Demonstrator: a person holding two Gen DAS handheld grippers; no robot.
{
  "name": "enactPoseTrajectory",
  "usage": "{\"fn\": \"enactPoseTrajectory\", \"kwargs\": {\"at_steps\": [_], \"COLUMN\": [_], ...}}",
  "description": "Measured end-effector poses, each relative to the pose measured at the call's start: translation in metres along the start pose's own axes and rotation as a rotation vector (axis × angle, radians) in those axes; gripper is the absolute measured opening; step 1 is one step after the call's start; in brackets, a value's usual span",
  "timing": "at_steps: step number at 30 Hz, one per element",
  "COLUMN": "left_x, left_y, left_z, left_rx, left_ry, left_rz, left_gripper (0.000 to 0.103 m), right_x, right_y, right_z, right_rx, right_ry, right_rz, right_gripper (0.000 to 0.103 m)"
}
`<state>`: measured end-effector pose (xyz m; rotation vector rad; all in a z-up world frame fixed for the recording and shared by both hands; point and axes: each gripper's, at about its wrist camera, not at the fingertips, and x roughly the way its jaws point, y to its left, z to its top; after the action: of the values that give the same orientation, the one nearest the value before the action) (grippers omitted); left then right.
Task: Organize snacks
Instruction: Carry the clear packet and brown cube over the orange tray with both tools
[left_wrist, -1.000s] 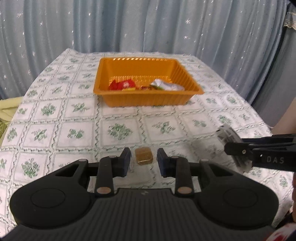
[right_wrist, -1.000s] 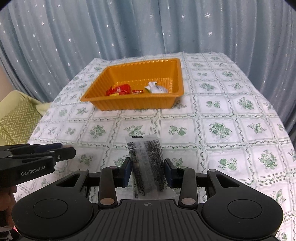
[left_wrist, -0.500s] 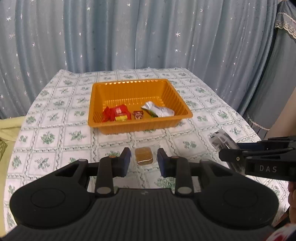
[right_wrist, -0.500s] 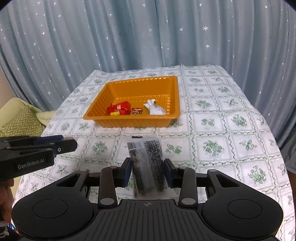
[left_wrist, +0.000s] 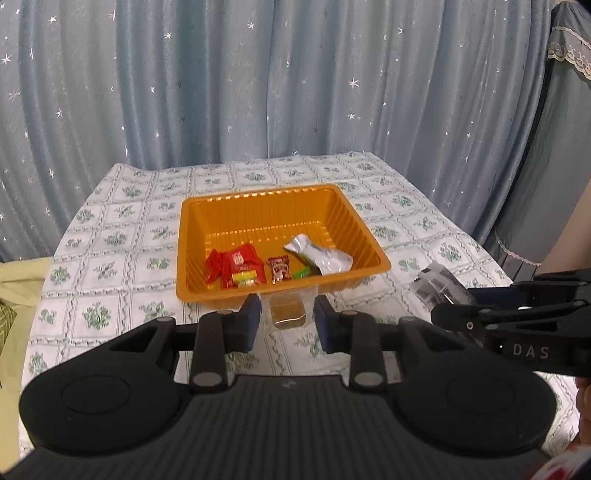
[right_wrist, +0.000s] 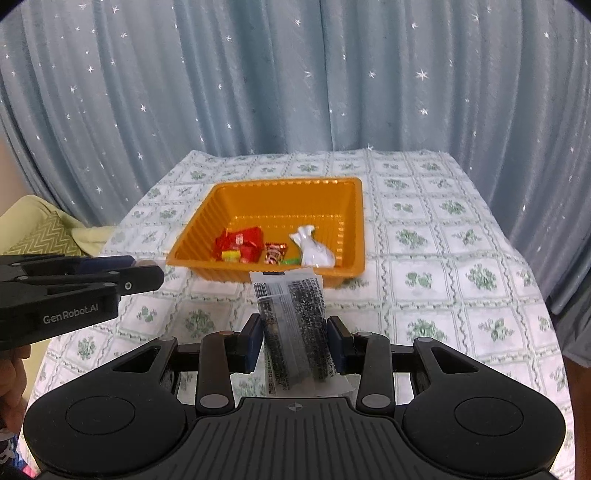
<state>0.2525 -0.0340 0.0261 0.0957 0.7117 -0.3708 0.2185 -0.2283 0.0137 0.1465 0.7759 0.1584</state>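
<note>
An orange tray (left_wrist: 192, 236) (right_wrist: 354, 221) sits mid-table and holds red packets (left_wrist: 236, 264), a small brown bar (left_wrist: 279, 268) and a silver packet (left_wrist: 321, 256). My left gripper (left_wrist: 288, 319) is shut on a clear-wrapped tan snack (left_wrist: 287, 312), held above the table just short of the tray's near wall. My right gripper (right_wrist: 293, 338) is shut on a clear packet of dark snack (right_wrist: 291, 325), also raised in front of the tray. Each gripper shows at the side of the other's view.
The table has a white cloth with green flower squares (right_wrist: 443, 277). Blue star-print curtains (left_wrist: 295, 92) hang behind. A yellow-green cushion (right_wrist: 40, 229) lies off the table's left edge.
Both grippers have risen and drawn back while holding their snacks, so the tray now looks lower and farther away in both views.
</note>
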Motion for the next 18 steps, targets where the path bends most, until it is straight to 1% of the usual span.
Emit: {"fn": "enactPoseTrajectory", "kwargs": {"at_steps": [8,18], "left_x": [0.020,0.063], "left_y": [0.015,0.038], "left_z": [0.028,0.066], "left_rx": [0.004,0.007], "left_ry": [-0.011,-0.005], "left_rz": [0.005,0.033], "left_gripper": [0.029,0.029], "right_x": [0.019,0.054], "right_y": [-0.004,-0.005], "right_z": [0.036,0.095], "right_rx": [-0.010,-0.031], "right_ry": [-0.016,-0.031], "right_rz": [0.015,0.023], "right_gripper": [0.038,0.038]}}
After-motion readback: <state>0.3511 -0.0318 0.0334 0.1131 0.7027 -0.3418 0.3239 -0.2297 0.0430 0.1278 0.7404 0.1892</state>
